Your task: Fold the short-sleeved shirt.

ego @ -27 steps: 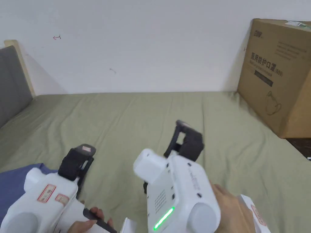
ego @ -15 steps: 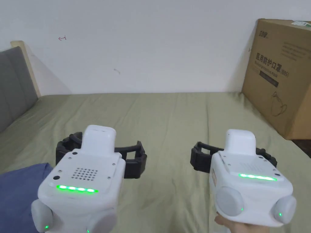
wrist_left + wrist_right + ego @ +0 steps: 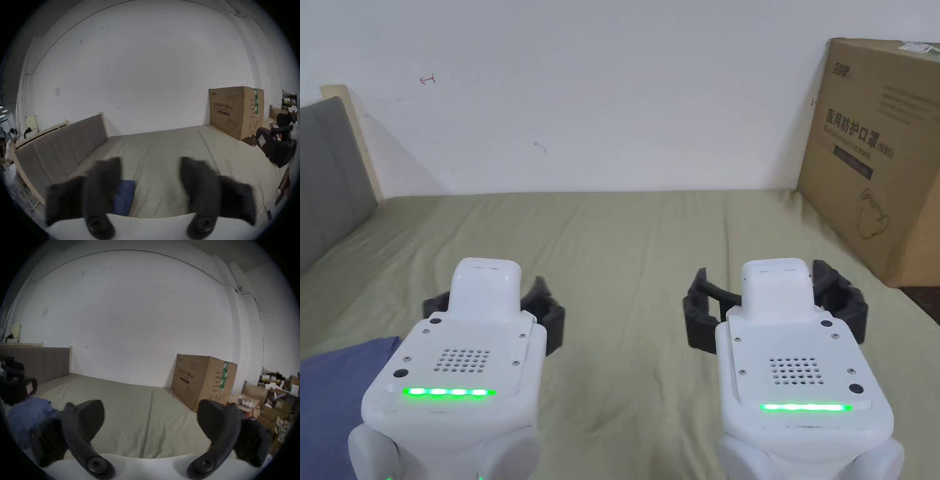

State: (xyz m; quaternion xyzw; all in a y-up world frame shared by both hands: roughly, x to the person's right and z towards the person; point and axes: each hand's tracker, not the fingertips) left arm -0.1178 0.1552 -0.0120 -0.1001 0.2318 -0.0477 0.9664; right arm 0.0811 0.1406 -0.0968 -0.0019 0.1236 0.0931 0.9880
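1. The left gripper [image 3: 494, 300] is hovering over the bed [image 3: 625, 237], jaws spread wide, gripping nothing.
2. The right gripper [image 3: 776, 294] is hovering alongside, equally wide, empty.
3. The blue shirt [image 3: 331, 394] is lying at the near left.

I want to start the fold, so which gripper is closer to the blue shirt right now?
Left. The left gripper hangs just beside the blue shirt, off its right edge; the right gripper is farther right over the green sheet.
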